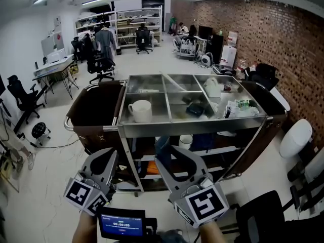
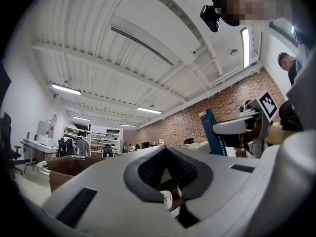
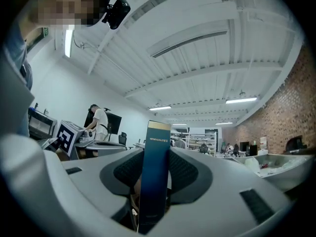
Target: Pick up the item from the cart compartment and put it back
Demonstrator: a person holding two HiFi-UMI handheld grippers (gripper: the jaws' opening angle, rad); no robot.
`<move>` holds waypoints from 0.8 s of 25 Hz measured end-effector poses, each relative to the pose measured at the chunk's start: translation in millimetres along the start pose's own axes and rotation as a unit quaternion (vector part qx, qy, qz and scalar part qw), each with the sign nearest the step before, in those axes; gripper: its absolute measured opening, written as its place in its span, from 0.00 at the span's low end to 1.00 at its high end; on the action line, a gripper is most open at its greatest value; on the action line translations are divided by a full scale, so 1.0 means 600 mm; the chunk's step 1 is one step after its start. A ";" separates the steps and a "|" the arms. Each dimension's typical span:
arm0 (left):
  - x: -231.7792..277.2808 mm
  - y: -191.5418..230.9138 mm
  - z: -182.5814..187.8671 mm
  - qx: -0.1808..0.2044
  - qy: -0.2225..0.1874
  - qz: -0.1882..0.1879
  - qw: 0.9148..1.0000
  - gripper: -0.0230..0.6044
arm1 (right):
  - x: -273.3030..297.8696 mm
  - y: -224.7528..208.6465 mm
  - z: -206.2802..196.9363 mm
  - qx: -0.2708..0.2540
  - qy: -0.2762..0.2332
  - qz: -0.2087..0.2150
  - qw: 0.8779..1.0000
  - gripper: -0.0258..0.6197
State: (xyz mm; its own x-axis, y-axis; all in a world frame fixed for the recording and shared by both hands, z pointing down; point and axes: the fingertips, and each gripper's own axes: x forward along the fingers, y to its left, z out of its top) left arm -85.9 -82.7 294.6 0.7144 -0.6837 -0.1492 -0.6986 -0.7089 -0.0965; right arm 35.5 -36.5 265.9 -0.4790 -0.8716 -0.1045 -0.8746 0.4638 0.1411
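Note:
My right gripper (image 1: 165,155) is shut on a tall dark-blue box (image 1: 162,147), held upright in front of the metal cart (image 1: 192,127) and below its top tray. In the right gripper view the blue box (image 3: 155,172) stands between the dark pads of my right gripper (image 3: 155,157), with its gold-edged top sticking out past them. My left gripper (image 1: 108,155) hangs at the lower left with its jaws together and nothing in them. The left gripper view shows the left gripper (image 2: 167,151) and, off to the right, the blue box (image 2: 213,132).
The cart's top tray is split into several compartments: a white mug (image 1: 140,110) front left, a dark item (image 1: 195,110) in the middle, a white jug (image 1: 212,87) and packets (image 1: 240,108) at right. A white cup (image 1: 186,142) sits on a lower shelf. Brown bags (image 1: 93,110) hang at both ends.

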 end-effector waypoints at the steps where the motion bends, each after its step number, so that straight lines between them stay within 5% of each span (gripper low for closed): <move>1: 0.000 0.000 0.000 0.001 0.002 0.000 1.000 0.06 | 0.000 0.001 -0.001 0.002 0.001 0.001 1.000 0.29; 20: -0.011 0.009 0.002 -0.010 -0.002 -0.001 1.000 0.06 | 0.007 -0.001 -0.001 -0.013 -0.009 -0.002 1.000 0.29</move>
State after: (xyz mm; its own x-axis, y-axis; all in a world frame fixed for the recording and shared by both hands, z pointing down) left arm -94.2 -81.7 294.0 0.7151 -0.6819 -0.1536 -0.6966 -0.7134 -0.0762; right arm 33.7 -40.6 266.1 -0.4767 -0.8705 -0.1229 -0.8747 0.4557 0.1653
